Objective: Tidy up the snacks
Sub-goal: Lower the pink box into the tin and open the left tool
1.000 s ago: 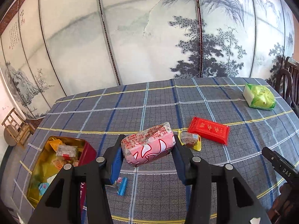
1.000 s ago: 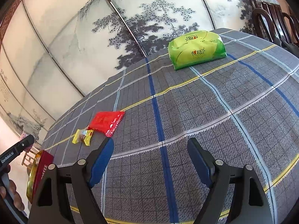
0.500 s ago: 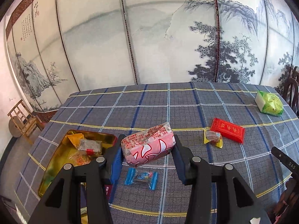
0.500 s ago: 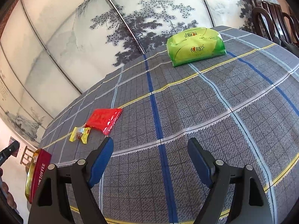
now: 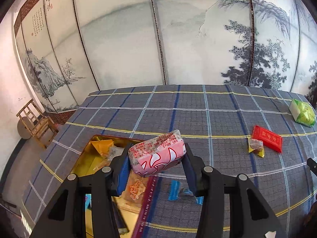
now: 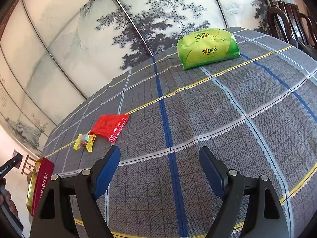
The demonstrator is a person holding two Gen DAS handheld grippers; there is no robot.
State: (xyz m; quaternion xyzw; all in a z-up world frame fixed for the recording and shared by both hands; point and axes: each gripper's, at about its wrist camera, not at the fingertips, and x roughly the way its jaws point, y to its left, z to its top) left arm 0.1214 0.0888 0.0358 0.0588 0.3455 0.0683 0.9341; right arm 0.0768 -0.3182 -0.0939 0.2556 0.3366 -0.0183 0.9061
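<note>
Woven grey plaid tablecloth (image 5: 218,119), coarse, striped blue, white and yellow. Near its left edge, glossy gold-lined red tin (image 5: 87,164), rectangular. Crinkly pink-and-white packet (image 5: 158,154) aloft above the tin's rim, clamped by left gripper (image 5: 156,168), angled downward. Right gripper (image 6: 159,170) tilted down over bare cloth, jaws apart, empty. Toward the right edge: puffy green pack (image 6: 208,47), flat red sachet (image 6: 110,126), small yellow candy (image 6: 85,141).
</note>
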